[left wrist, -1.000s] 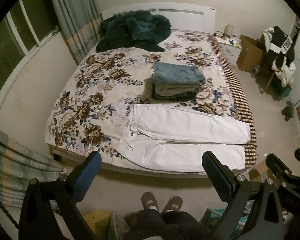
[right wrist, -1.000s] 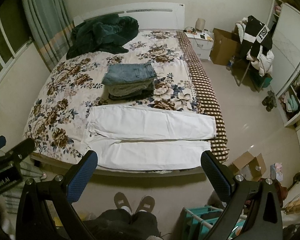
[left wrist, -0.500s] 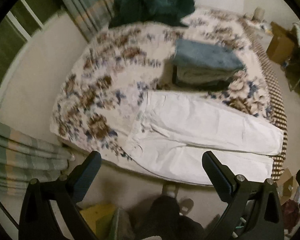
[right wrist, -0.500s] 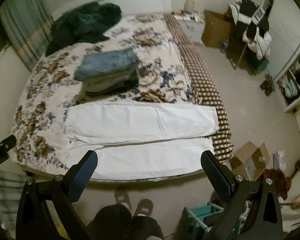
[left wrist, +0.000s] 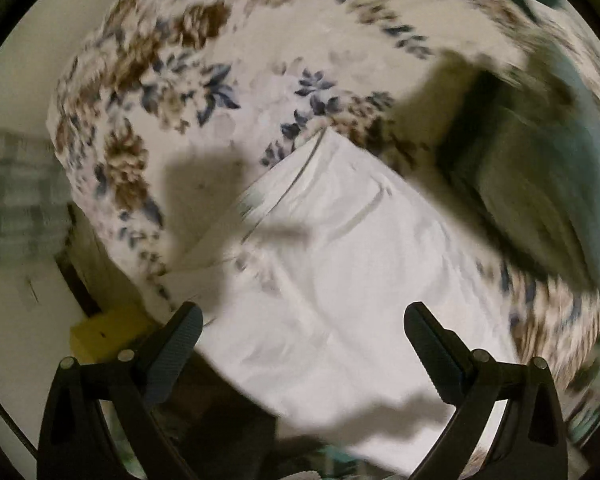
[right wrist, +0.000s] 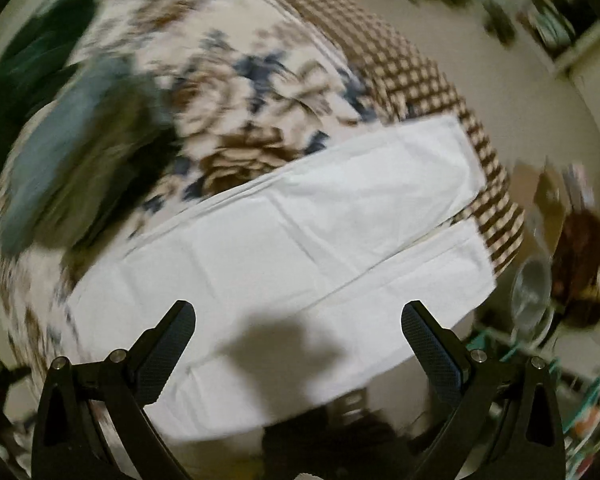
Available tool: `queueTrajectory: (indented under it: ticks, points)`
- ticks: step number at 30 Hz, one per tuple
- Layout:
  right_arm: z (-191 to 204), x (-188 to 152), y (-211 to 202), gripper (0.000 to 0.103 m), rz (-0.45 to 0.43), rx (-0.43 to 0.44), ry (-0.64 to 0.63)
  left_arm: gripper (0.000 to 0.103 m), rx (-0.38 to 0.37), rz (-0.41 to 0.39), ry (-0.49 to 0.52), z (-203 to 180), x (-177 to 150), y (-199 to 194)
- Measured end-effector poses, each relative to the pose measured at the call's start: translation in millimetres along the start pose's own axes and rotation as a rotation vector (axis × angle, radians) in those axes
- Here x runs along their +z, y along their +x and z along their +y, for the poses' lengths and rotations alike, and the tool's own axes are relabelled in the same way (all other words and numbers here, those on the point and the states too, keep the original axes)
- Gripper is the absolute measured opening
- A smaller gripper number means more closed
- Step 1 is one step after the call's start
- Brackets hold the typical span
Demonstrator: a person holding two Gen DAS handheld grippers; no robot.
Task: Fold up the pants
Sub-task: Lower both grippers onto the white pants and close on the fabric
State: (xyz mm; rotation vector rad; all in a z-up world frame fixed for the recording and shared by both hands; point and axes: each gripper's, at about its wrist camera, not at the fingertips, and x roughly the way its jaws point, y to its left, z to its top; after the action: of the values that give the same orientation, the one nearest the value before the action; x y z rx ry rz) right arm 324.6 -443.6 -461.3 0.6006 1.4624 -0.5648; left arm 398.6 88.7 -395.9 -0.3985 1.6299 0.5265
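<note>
White pants (left wrist: 340,280) lie flat along the near edge of the floral bedspread (left wrist: 172,80). The left wrist view shows their waist end, close below my left gripper (left wrist: 302,330), which is open and empty above them. The right wrist view shows the two legs (right wrist: 320,232) side by side, their cuffs at the right by the checked border. My right gripper (right wrist: 298,330) is open and empty above the near leg. Both views are blurred by motion.
A stack of folded jeans (left wrist: 540,184) sits on the bed just beyond the pants; it also shows in the right wrist view (right wrist: 72,152). A dark green garment (right wrist: 28,64) lies farther back. The checked bed edge (right wrist: 420,80) and cluttered floor (right wrist: 572,248) are at right.
Both grippers have dropped down and forward close over the pants, the left toward the waist, the right toward the legs. The pants have not moved. Both stay open.
</note>
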Motion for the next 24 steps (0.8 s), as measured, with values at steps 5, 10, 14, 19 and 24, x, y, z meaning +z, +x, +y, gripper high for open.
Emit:
queueTrajectory:
  ticks: [5, 10, 14, 19, 24]
  points:
    - [-23, 61, 97, 0.103, 0.087, -0.019, 0.176, 0.103, 0.005, 0.078, -0.104, -25, 70, 71]
    - [-50, 91, 157, 0.103, 0.128, -0.059, 0.295, 0.103, -0.015, 0.115, -0.154, -45, 114, 119]
    - [-67, 114, 197, 0.103, 0.149, -0.057, 0.389, 0.103, 0.023, 0.12, -0.152, -53, 124, 143]
    - [-78, 130, 239, 0.103, 0.191, -0.032, 0.488, 0.063, 0.006, 0.099, -0.142, -43, 114, 154]
    - [-73, 130, 252, 0.096, 0.203, -0.013, 0.51, 0.031, -0.117, 0.037, -0.131, -34, 96, 137]
